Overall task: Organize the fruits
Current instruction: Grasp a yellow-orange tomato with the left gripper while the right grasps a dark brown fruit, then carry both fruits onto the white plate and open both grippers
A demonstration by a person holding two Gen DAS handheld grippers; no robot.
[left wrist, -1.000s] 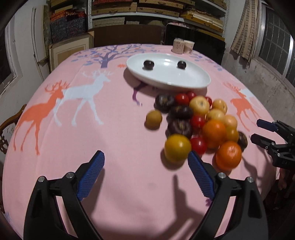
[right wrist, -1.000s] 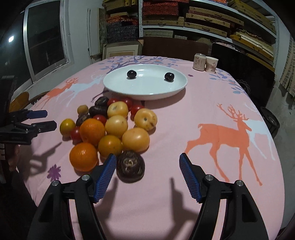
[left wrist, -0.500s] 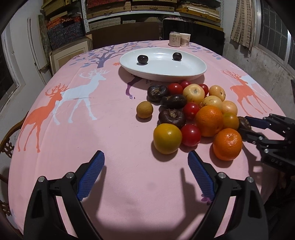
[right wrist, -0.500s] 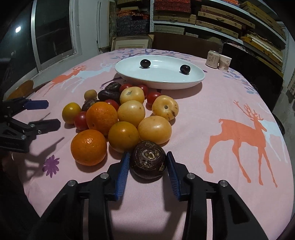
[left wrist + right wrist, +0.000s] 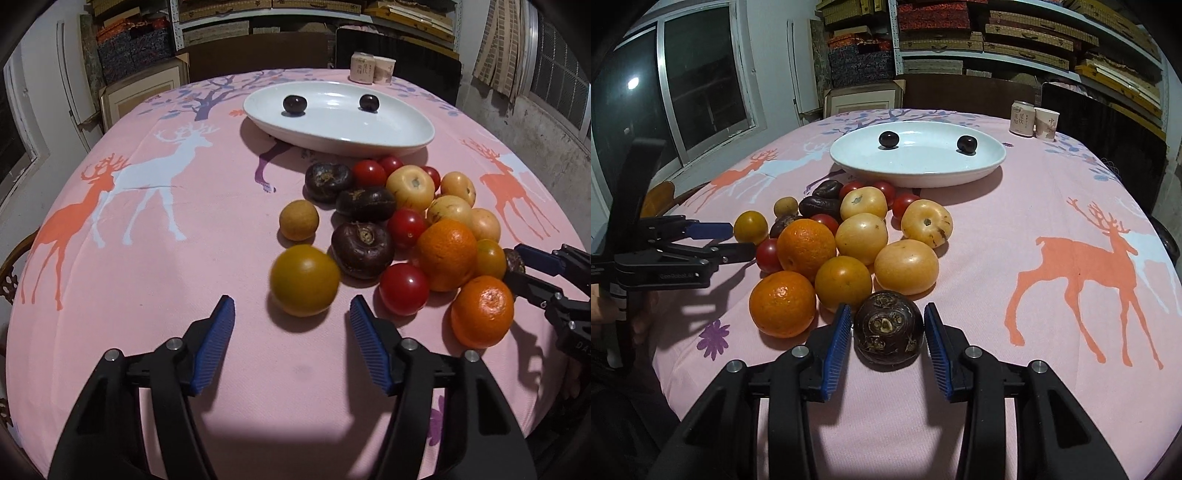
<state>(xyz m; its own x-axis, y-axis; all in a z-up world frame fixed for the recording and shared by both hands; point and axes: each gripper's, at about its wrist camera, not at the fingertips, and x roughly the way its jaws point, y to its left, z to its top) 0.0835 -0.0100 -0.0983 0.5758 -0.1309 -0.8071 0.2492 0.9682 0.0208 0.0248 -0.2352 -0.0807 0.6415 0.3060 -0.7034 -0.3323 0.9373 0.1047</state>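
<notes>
A pile of oranges, yellow fruits, red tomatoes and dark brown fruits lies on the pink deer tablecloth [image 5: 147, 295]. Behind it stands a white oval plate [image 5: 406, 133] holding two dark cherries [image 5: 294, 103]. My left gripper [image 5: 291, 332] is open, just short of a yellow-green fruit [image 5: 304, 280] at the pile's near left edge. My right gripper [image 5: 886, 338] is shut on a dark brown fruit [image 5: 888, 328] at the pile's near edge; the fruit rests on the cloth. The right gripper also shows in the left wrist view [image 5: 517, 266].
Two paper cups [image 5: 1034, 120] stand at the far right of the table. Chairs and shelves with boxes stand beyond the far edge. The table's front edge is close below both grippers. A window is on the left in the right wrist view.
The right gripper closed onto the dark brown fruit. The left gripper moved forward toward the yellow-green fruit and its jaws narrowed.
</notes>
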